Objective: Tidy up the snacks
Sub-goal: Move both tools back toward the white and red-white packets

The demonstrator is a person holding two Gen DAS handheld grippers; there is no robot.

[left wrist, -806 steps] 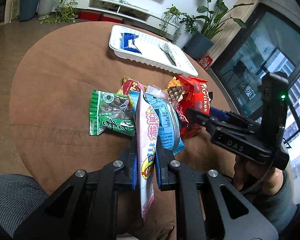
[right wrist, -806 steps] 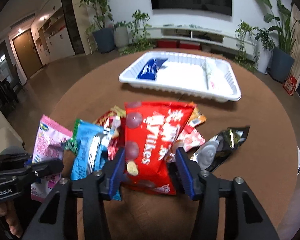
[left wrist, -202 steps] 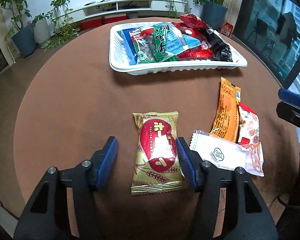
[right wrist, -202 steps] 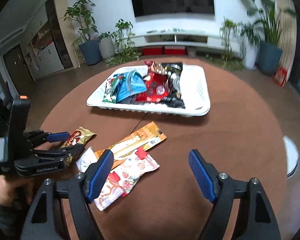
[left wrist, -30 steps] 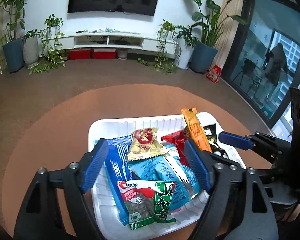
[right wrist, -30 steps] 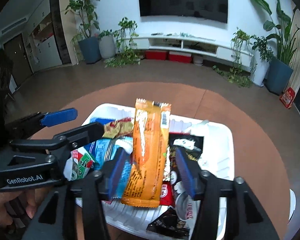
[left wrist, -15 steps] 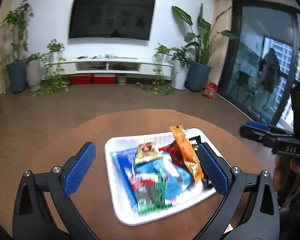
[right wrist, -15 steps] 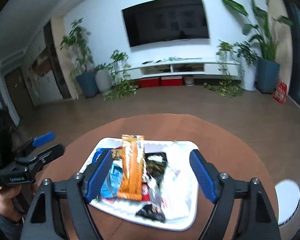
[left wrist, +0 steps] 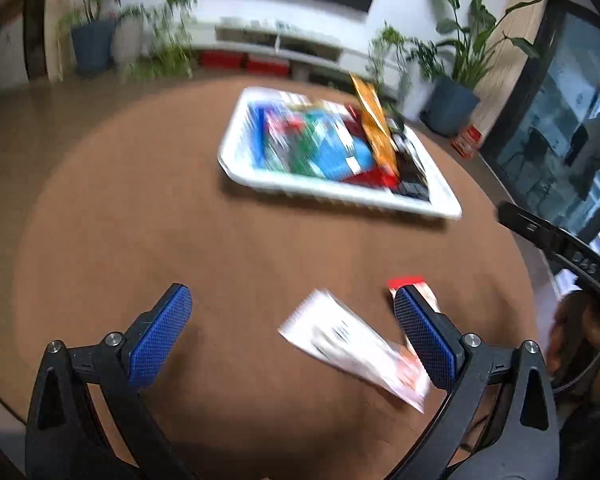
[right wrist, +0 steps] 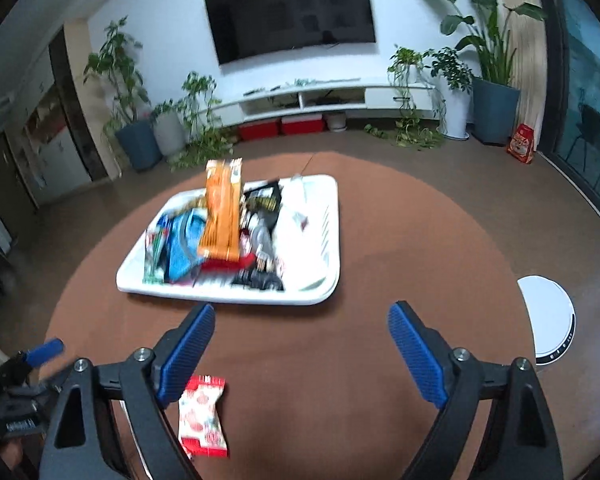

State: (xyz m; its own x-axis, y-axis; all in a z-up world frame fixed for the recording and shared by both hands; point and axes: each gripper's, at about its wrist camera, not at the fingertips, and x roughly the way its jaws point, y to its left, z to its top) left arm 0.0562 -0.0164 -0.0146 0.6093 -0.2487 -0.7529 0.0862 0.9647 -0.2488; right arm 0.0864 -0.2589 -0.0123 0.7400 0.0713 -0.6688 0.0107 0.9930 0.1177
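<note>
Between the wide-spread blue pads of the left gripper, slightly toward its right pad: a flat white rectangular snack packet, long axis slanting from upper left down to lower right, lying on the round brown table. Jaws just opened fully, nothing pressed between them. Partly hidden behind the right pad, touching the white packet's far end: a small red-and-white candy wrapper, in the right wrist view just below and beside the left pad of the right gripper, long axis running roughly toward that camera. Right gripper jaws also just spread, empty. Well ahead of both: a white rectangular plastic tray heaped with bright packets, a long orange snack bar wrapper lying on top. Left gripper seemingly better placed for the white packet, right for the candy. No obstacle between claws and packets; bare table in between.
</note>
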